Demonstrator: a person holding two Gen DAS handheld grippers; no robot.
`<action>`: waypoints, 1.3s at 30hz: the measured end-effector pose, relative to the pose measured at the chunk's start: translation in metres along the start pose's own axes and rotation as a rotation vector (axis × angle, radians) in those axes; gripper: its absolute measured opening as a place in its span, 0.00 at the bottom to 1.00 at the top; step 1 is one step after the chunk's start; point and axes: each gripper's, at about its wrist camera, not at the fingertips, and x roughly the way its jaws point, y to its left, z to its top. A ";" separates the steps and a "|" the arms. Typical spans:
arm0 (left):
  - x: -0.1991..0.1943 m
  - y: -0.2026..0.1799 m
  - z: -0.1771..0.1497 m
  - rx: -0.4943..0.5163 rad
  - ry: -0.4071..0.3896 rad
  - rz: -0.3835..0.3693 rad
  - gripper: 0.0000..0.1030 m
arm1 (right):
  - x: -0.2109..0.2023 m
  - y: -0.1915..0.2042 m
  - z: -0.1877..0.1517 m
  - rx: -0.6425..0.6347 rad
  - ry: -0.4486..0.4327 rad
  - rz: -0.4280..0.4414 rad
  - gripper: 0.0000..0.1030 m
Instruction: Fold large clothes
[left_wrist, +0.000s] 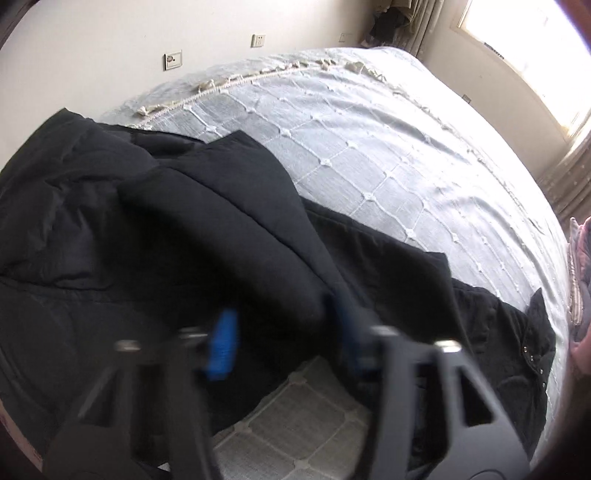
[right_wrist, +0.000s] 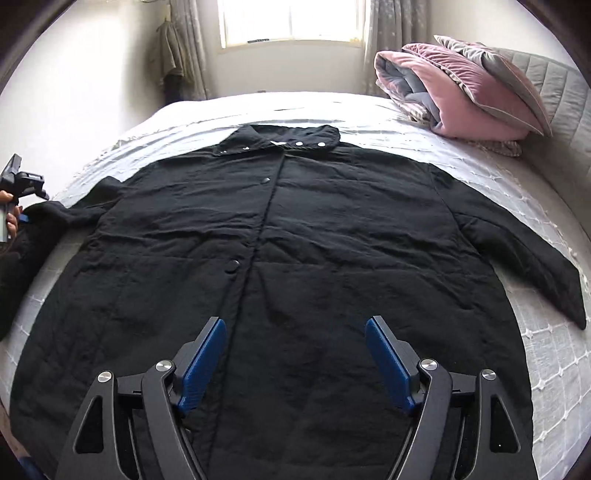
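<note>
A large black quilted coat (right_wrist: 295, 240) lies front up and buttoned on the bed, collar toward the window. Its right sleeve (right_wrist: 524, 258) is spread out to the side. My right gripper (right_wrist: 295, 354) is open and empty, hovering above the coat's lower front. In the left wrist view my left gripper (left_wrist: 284, 332) is blurred; its blue pads (left_wrist: 221, 347) stand apart around the cuff end of the coat's left sleeve (left_wrist: 236, 229), which is lifted off the bed. My left gripper also shows at the left edge of the right wrist view (right_wrist: 22, 218), by the sleeve.
The bed has a pale blue quilted bedspread (left_wrist: 388, 155). A folded pink and grey duvet with pillows (right_wrist: 461, 88) lies at the bed's far right corner. A window with curtains (right_wrist: 291, 22) is behind the bed. A wall with sockets (left_wrist: 173, 59) runs beside it.
</note>
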 end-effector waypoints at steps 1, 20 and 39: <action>0.004 0.000 -0.001 -0.008 0.016 -0.009 0.13 | 0.001 -0.002 0.001 0.001 -0.002 0.004 0.77; -0.184 -0.105 -0.099 0.269 -0.377 -0.600 0.05 | -0.003 -0.080 0.005 0.282 0.003 0.054 0.77; -0.126 -0.239 -0.300 1.084 -0.162 -0.496 0.55 | -0.009 -0.142 -0.004 0.478 0.000 0.075 0.77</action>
